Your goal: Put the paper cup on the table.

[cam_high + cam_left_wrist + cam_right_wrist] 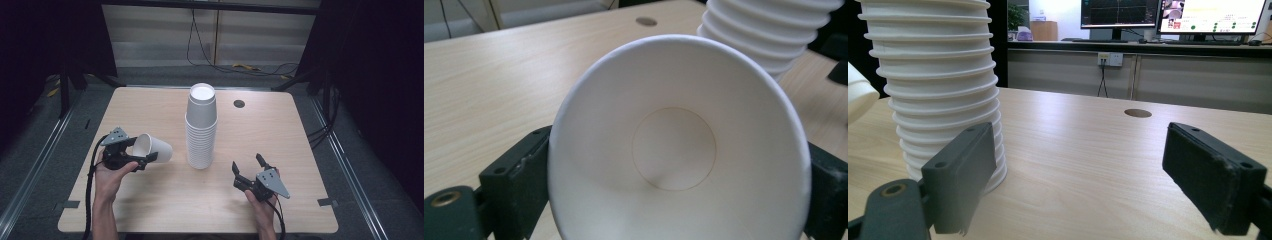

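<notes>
A tall stack of white paper cups point(201, 127) stands upside down at the table's middle. My left gripper point(131, 155) is shut on a single white paper cup point(151, 148), held on its side above the table's left part, its base pointing toward the stack. In the left gripper view the cup's open mouth point(676, 150) faces the camera, squeezed between the two black jaws, with the stack point(769, 35) behind it. My right gripper point(248, 167) rests open near the front right, nothing between its fingers; its own view has the stack point(938, 95) at the left.
A wooden table point(270, 130) has a round cable hole point(239, 104) at the back right. Cables lie on the floor behind the table. Monitors and a counter stand in the background of the right gripper view.
</notes>
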Tool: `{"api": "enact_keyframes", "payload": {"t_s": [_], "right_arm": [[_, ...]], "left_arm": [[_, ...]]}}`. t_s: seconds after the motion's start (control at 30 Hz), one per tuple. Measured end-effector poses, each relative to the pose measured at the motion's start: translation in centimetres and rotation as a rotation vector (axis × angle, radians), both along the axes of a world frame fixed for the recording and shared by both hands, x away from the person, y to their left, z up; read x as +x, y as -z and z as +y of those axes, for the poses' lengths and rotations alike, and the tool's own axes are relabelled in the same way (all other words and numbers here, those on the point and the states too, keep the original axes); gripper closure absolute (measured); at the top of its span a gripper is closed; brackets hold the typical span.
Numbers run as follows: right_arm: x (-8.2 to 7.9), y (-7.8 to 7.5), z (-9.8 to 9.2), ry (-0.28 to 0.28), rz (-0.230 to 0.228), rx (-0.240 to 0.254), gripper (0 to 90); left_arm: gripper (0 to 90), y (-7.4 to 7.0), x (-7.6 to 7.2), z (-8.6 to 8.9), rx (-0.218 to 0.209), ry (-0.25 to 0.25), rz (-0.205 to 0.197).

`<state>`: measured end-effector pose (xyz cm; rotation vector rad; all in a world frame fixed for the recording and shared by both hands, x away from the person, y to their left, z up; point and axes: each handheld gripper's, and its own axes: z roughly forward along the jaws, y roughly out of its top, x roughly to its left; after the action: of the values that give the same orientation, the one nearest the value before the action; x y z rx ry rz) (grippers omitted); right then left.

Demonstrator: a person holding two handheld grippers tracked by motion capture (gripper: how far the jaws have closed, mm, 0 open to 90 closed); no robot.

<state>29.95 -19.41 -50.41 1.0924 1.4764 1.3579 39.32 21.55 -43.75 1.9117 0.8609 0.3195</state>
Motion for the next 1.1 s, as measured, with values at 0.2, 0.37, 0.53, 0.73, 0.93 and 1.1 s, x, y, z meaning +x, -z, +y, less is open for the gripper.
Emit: {"api": "enact_keyframes", "payload": {"t_s": [0.2, 0.37, 0.53, 0.73, 0.93, 1.1], "right_arm": [[0.0, 0.0, 0.1, 0.001, -0.003, -0.019, 13.6], [0.0, 0.0, 0.2, -0.008, 0.003, -0.02, 14.5], [0.0, 0.0, 0.2, -0.01, 0.002, -0.019, 14.4], [0.0, 0.0, 0.2, -0.014, 0.004, -0.019, 14.1], [-0.1, 0.0, 0.2, -0.013, 0.003, -0.021, 14.1], [-0.1, 0.0, 0.2, -0.02, 0.004, -0.024, 14.0]], "left_arm": [[7.7, 0.4, 1.0, -0.7, 0.117, -0.025, 0.036], [7.7, 0.5, 1.7, -1.0, 0.137, -0.008, 0.054], [7.5, 0.2, 2.4, -1.5, 0.198, -0.01, 0.07], [7.5, 0.1, 3.2, -2.0, 0.286, -0.012, 0.105], [7.5, 0.1, 3.8, -2.3, 0.334, -0.019, 0.125], [7.2, 0.0, 4.0, -2.6, 0.369, -0.03, 0.137]]}}
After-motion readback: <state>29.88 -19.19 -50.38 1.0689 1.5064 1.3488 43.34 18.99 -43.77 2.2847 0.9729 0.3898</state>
